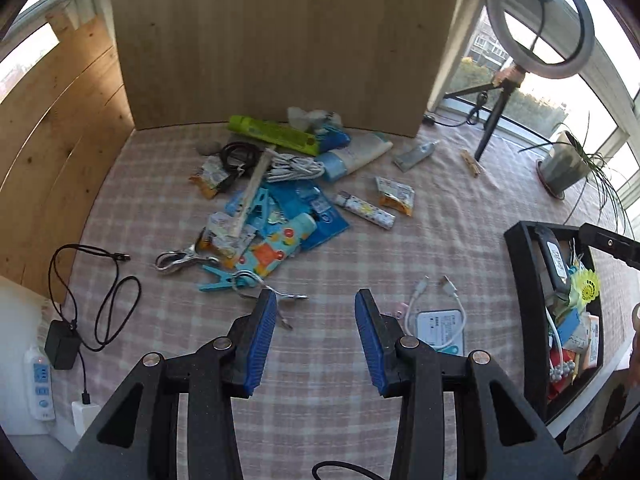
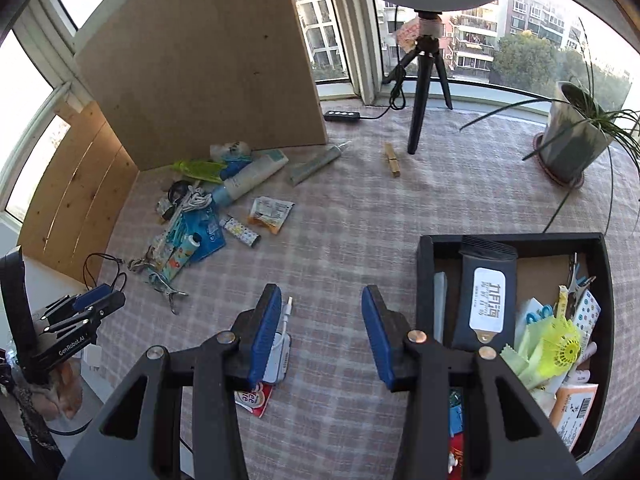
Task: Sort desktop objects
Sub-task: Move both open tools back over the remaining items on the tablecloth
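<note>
The black tray (image 2: 600, 280) sits on the worktop (image 2: 352, 216) at the right. It holds a dark wipes pack (image 2: 486, 300) with a white label, a yellow-green shuttlecock (image 2: 560, 346), an orange packet (image 2: 572, 408) and other small items too crowded to identify. The label print is not legible.

The left hand-held gripper (image 1: 315, 336) is wide open and holds nothing. The pile of unsorted objects (image 1: 272, 204) lies ahead of it, apart from the fingers; a metal clip (image 1: 288, 300) lies just beside its left fingertip. A white power bank (image 1: 440, 326) with a short white cable lies just right of its right finger.

The right hand-held gripper (image 2: 320, 334) is wide open and empty. The tray lies just to its right; the power bank (image 2: 280, 356) shows partly behind its left finger.

The left unit's body, seen from the right wrist view, reads "GenRobot.AI".
</note>
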Available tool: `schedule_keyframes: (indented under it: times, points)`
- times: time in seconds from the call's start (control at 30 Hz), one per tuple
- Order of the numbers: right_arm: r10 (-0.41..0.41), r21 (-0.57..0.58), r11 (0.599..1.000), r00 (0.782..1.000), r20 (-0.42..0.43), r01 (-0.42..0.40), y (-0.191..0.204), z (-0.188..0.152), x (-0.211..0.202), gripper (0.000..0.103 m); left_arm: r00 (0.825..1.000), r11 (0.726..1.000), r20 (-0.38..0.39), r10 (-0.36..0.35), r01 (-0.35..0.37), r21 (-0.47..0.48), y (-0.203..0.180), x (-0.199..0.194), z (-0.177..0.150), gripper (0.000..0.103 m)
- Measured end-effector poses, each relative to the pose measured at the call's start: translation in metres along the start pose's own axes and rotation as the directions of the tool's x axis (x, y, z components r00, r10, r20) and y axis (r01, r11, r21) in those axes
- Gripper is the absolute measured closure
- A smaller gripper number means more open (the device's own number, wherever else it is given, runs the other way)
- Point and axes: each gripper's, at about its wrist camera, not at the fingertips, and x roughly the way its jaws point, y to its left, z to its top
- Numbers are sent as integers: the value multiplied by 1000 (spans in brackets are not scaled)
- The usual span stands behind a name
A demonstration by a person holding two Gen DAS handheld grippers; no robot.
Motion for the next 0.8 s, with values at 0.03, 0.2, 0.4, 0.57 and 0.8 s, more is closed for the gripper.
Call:
schedule_keyframes:
  times: [0.03, 0.2, 0.4, 0.57, 0.8]
  points:
    - [7, -18, 1000, 1000, 2, -7, 9, 5, 1, 62, 1000, 1000, 6, 12, -12, -18, 14, -2, 2, 64]
    - [32, -118, 992, 999, -18, -34, 54, 28, 17, 62, 998, 993, 23, 58, -55, -107, 73, -11, 8, 64]
    - [43, -220, 974, 996, -72, -58, 92, 51, 55, 62, 998, 980, -7, 65, -65, -190, 107, 2, 1, 64]
    - [55, -270, 958, 986, -157, -97, 106, 62, 104, 62, 998, 972, -58, 39, -52, -231, 104, 32, -5, 65]
    - [36, -333, 934, 959, -282, -133, 115, 62, 176, 62, 986, 953, -166, -22, -30, -302, 90, 89, -10, 72]
